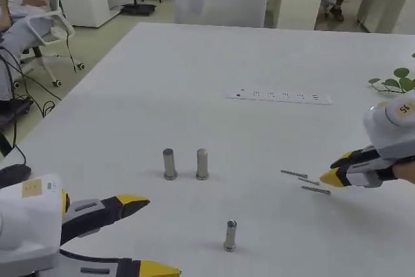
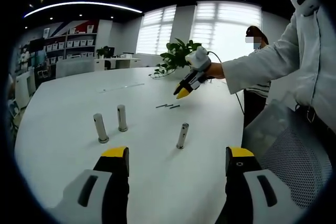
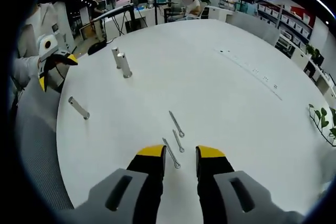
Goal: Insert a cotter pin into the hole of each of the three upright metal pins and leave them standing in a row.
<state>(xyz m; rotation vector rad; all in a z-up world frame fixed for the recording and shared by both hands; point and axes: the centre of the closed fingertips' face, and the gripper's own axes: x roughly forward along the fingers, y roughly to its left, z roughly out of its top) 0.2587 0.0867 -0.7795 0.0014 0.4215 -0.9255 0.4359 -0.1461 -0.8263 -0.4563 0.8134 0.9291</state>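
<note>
Three upright metal pins stand on the white table: two side by side (image 1: 169, 163) (image 1: 202, 163) and a third (image 1: 230, 235) nearer to me. Three cotter pins (image 1: 305, 182) lie flat to the right; in the right gripper view they are the cotter pins (image 3: 176, 135) just ahead of the jaws. My right gripper (image 1: 334, 168) (image 3: 178, 157) hovers over the nearest cotter pin, open with a narrow gap and nothing held. My left gripper (image 1: 152, 238) (image 2: 177, 161) is wide open at the table's near left, short of the third pin (image 2: 181, 135).
A white power strip (image 1: 279, 96) lies across the far middle of the table. A potted plant (image 1: 395, 80) sits at the right edge. Office chairs (image 1: 219, 4) and desks stand beyond the table, and a person sits at the far left.
</note>
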